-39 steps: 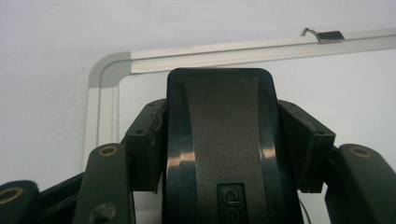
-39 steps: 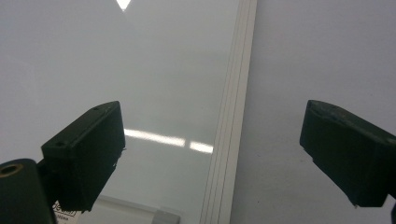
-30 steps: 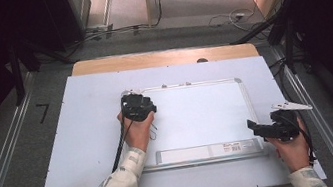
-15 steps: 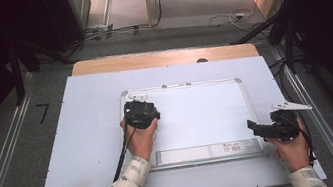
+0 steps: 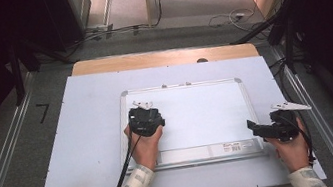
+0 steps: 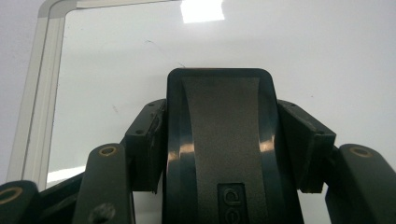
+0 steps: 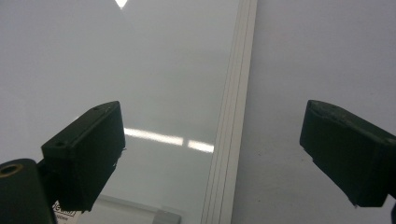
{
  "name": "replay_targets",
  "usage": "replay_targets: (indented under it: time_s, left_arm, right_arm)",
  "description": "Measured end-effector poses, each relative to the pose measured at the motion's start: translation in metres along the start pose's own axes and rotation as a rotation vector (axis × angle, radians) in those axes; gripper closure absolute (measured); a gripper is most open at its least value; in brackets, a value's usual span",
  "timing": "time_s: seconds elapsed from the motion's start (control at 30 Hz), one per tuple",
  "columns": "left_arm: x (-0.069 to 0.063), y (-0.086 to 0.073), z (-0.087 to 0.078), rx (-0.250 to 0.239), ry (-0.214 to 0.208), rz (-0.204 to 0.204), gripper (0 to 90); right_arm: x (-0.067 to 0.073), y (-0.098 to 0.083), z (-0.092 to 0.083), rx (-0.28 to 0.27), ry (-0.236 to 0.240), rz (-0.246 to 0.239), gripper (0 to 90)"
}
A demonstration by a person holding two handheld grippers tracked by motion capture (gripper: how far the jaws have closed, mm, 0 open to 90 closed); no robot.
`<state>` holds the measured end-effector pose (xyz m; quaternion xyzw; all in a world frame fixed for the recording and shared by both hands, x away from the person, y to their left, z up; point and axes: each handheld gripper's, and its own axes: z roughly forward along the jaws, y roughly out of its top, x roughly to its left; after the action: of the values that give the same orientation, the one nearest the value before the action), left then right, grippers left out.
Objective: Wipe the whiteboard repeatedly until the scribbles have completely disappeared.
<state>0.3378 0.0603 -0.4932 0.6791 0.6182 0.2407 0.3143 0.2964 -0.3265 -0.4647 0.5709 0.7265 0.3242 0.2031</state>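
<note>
A white whiteboard point(image 5: 203, 113) with a silver frame lies flat on the table. My left gripper point(image 5: 145, 119) stands over the board's left part, pointing down at it. In the left gripper view this gripper point(image 6: 223, 109) is shut on a black board eraser point(image 6: 219, 149), which fills the gap between the jaws above the white surface point(image 6: 303, 56). My right gripper point(image 5: 256, 127) rests at the board's near right corner, aimed left. In the right gripper view its jaws point(image 7: 212, 126) stand wide open with nothing between them, straddling the board's right frame strip point(image 7: 233, 116).
The board lies on a white sheet point(image 5: 90, 136) covering the table, with a wooden strip point(image 5: 164, 58) along the far edge. Metal rails point(image 5: 8, 159) run down both sides. A printed label point(image 5: 233, 146) sits on the board's near tray strip.
My left gripper has slid with the eraser from near the board's far left corner toward the person and slightly right. The right gripper has stayed put.
</note>
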Motion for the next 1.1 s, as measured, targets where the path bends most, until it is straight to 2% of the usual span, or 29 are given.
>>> replay_targets:
  time_s: [0.27, 0.47, 0.57, 0.7, 0.8, 1.1]
  left_arm:
    - [-0.009, 0.0, 0.0, 0.004, -0.014, 0.02, 40.3]
    - [-0.02, 0.002, 0.003, 0.004, -0.03, 0.036, 40.3]
    - [-0.02, 0.005, 0.006, 0.0, -0.039, 0.034, 40.3]
    - [-0.012, 0.011, 0.013, -0.011, -0.04, 0.014, 40.3]
    - [-0.003, 0.015, 0.016, -0.01, -0.021, 0.001, 40.3]
    - [0.036, 0.034, 0.031, -0.009, 0.038, -0.047, 40.3]
  right_arm:
    - [0.001, 0.001, 0.001, 0.001, 0.0, -0.005, 5.5]
    - [0.002, 0.001, 0.003, 0.002, 0.002, -0.009, 5.5]
    - [0.002, 0.002, 0.003, 0.002, 0.003, -0.008, 5.5]
    - [0.001, 0.001, 0.0, -0.003, 0.006, -0.004, 5.5]
    - [-0.001, 0.0, -0.001, -0.003, 0.006, 0.002, 5.5]
    - [-0.003, -0.002, -0.003, -0.008, 0.004, 0.011, 5.5]
